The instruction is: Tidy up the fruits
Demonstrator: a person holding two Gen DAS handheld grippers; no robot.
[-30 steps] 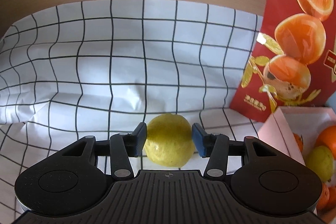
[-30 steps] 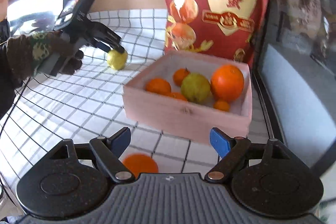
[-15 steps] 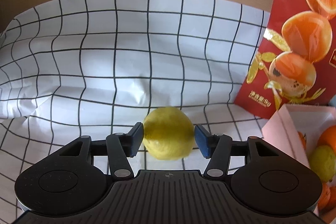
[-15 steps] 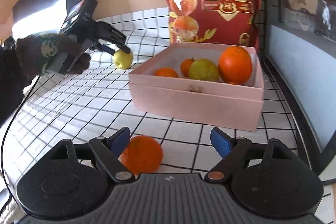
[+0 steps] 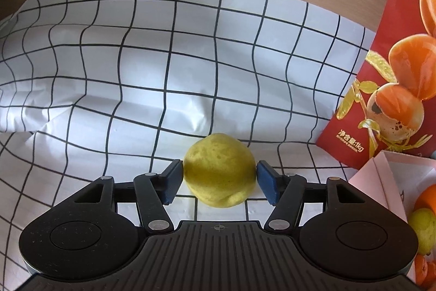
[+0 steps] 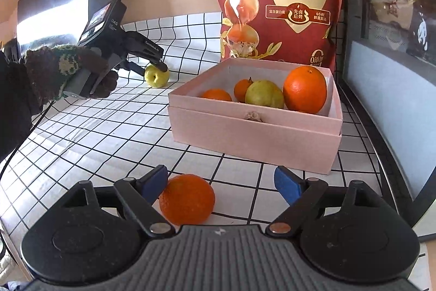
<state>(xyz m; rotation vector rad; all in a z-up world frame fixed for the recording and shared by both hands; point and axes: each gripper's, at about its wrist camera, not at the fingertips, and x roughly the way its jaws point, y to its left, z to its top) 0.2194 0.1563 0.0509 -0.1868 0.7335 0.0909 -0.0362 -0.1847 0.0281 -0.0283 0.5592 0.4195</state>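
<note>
My left gripper is shut on a yellow-green pear, its blue pads pressing both sides. The right wrist view shows that pear low over the checked cloth, left of the pink box. The box holds oranges, a large orange and a second pear. My right gripper is open. A loose orange lies on the cloth between its fingers, close to the left finger.
A tall red snack bag stands behind the box and also shows in the left wrist view. A dark glass-fronted appliance stands to the right. The checked cloth covers the counter up to the tan wall.
My left gripper closed on the pear, which now sits slightly higher against the cloth. My right gripper came lower and closer, so the loose orange moved in between its fingers.
</note>
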